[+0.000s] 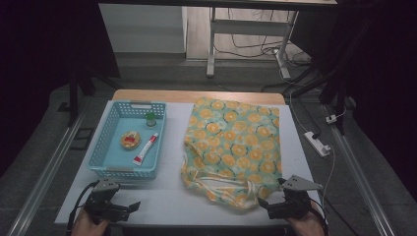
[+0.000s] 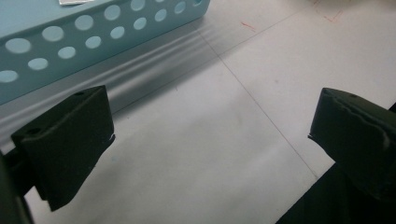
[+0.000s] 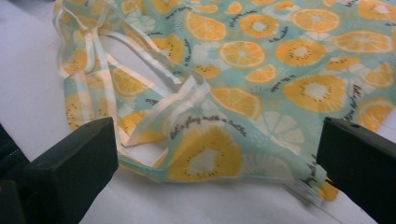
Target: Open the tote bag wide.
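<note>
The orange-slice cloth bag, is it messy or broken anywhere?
Not broken, only untidy. The bag lies mostly flat, but its near edge is rumpled, with the pale straps tangled and looped beside the right gripper. No tear shows.

A lab: white table (image 1: pixel 172 196), floor cables (image 1: pixel 255 49), power strip (image 1: pixel 317 143).

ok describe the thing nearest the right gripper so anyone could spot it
On the white table, right of the blue basket, lies a flat fabric bag, its handles towards the right gripper. It alone is soft cloth, printed with orange citrus slices on pale green.
</note>
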